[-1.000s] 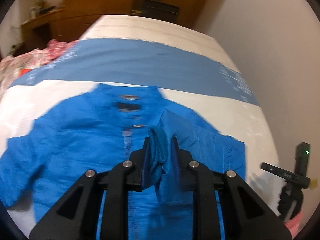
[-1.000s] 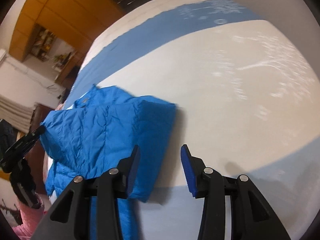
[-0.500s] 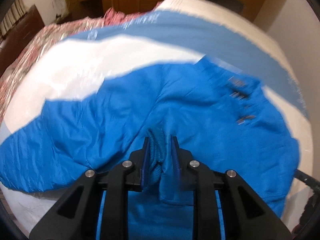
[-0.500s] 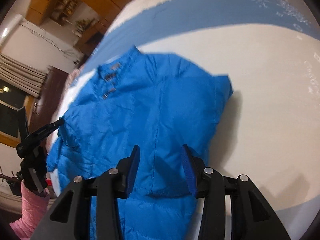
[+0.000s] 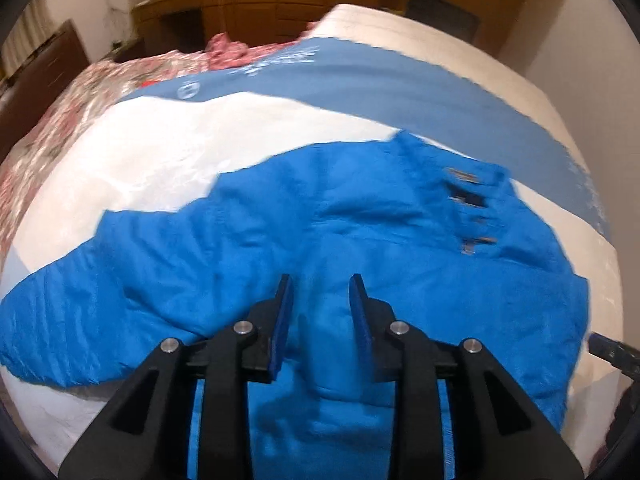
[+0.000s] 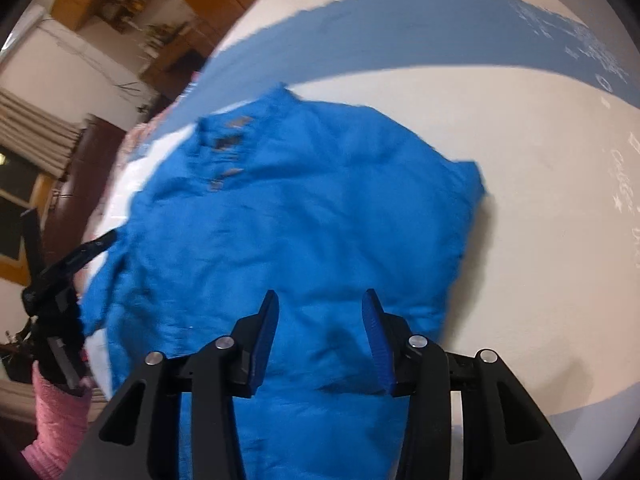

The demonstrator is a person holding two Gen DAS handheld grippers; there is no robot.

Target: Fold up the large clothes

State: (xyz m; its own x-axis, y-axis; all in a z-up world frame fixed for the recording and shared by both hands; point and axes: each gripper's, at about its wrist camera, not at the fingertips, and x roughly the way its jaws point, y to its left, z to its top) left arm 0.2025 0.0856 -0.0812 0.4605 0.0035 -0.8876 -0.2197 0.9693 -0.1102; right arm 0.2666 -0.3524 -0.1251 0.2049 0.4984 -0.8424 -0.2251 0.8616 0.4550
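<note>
A bright blue padded jacket lies spread on the bed, collar and labels at the far right; one sleeve reaches out to the left. My left gripper hovers just above the jacket's middle. Its jaws are opening, and the folded-in sleeve lies loose below and between them, with no pad pressing on it. In the right wrist view my right gripper stands open over the jacket, holding nothing. The left gripper shows at that view's left edge, held by a hand in a pink sleeve.
The bed cover is white with a broad blue band. A floral quilt lies bunched at the far left. Wooden cabinets stand beyond the bed. A pale wall runs along the right side.
The left jaws, shut on the blue cuff before, have parted and the cuff lies free. Both grippers have swung sideways, so the right one is now over the jacket instead of bare sheet.
</note>
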